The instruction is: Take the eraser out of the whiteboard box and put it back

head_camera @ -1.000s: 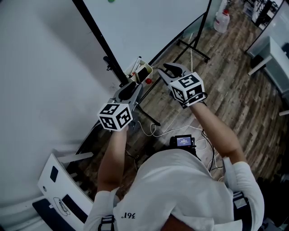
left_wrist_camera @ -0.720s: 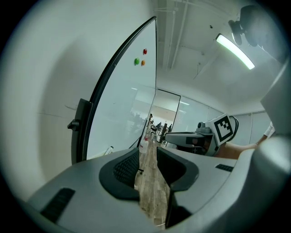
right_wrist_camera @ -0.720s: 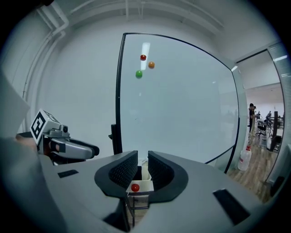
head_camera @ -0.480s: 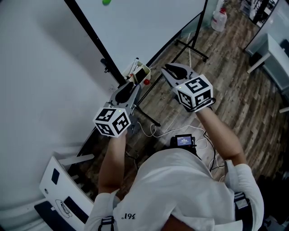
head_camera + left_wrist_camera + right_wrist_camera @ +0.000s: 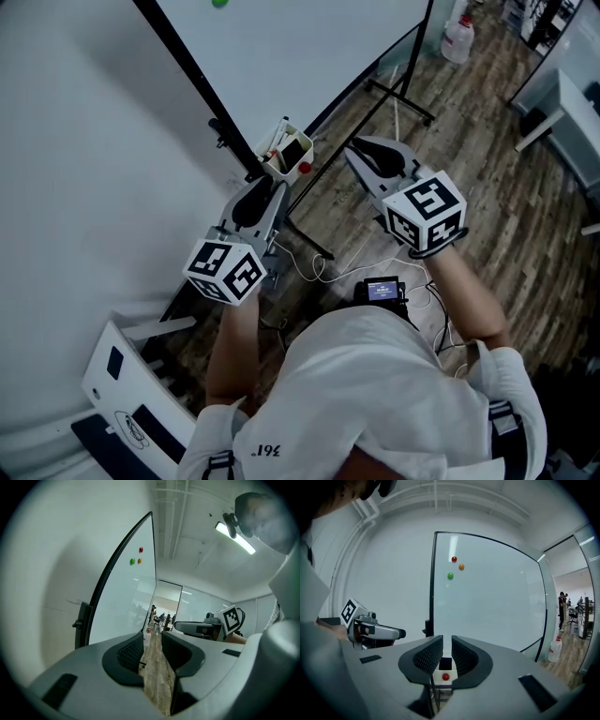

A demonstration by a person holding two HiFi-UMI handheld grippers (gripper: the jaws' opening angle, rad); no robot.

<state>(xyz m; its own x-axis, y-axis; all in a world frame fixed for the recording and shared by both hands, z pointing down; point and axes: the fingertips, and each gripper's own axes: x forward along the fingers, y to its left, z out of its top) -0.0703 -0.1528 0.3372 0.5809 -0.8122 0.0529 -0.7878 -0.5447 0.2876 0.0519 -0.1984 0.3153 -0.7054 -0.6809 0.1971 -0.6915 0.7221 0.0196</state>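
Right gripper (image 5: 446, 643) jaws are closing, with only a thin gap left and nothing between them. The left gripper (image 5: 152, 638) jaws stand slightly apart, empty too. Both have drawn back from the whiteboard box (image 5: 284, 155) since a second ago; the eraser (image 5: 295, 148) sits inside it

Left grey plastic tongs (image 5: 273, 187) have drawn back toward 7 o'clock and right grey plastic tongs (image 5: 362, 147) toward 5 o'clock, away from the small white whiteboard box (image 5: 284, 156). The right jaws are closing on nothing.
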